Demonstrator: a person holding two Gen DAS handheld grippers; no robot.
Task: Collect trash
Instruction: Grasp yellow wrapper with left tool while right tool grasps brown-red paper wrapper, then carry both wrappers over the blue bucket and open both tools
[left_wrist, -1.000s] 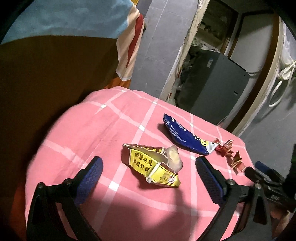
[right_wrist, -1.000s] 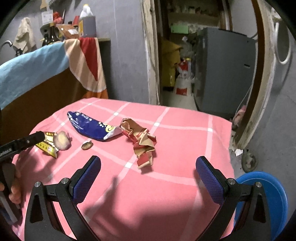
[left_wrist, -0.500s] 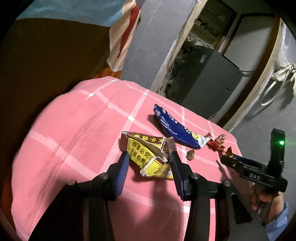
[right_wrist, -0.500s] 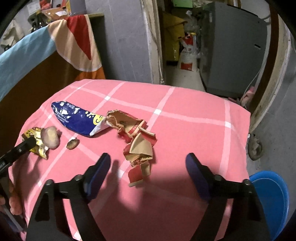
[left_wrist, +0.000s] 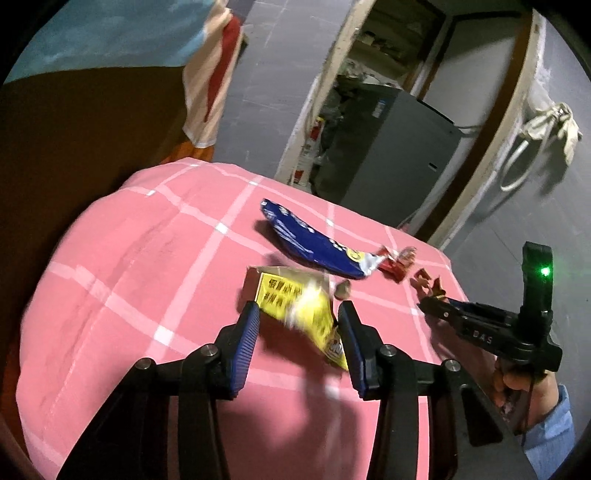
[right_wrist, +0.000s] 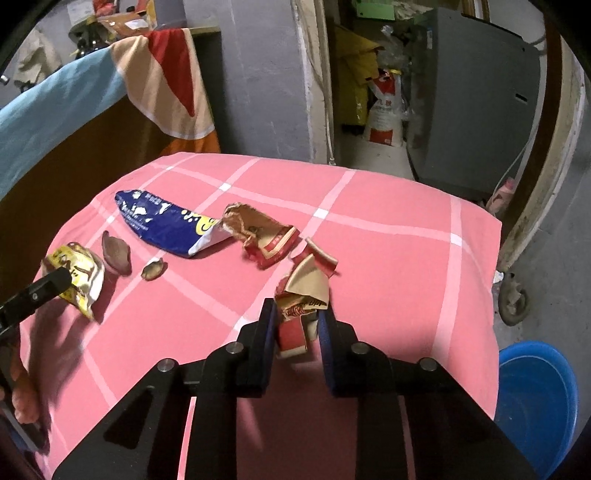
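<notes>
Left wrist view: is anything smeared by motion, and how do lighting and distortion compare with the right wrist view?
Left wrist view: the yellow wrapper between the jaws is motion-blurred and its print unreadable; the blue wrapper is slightly soft. Right wrist view: the red-and-tan wrapper is sharp. Both views: dim room, gripper shadows on the pink cloth, fisheye bending and dark corners.

A pink checked cloth (right_wrist: 388, 236) is covering the near table. Grey walls (right_wrist: 258, 74) are standing behind, a striped towel (right_wrist: 166, 74) is hanging far left, a grey cabinet (right_wrist: 476, 96) is sitting in the doorway, and a blue basin (right_wrist: 535, 402) is resting on the floor, near right.
</notes>
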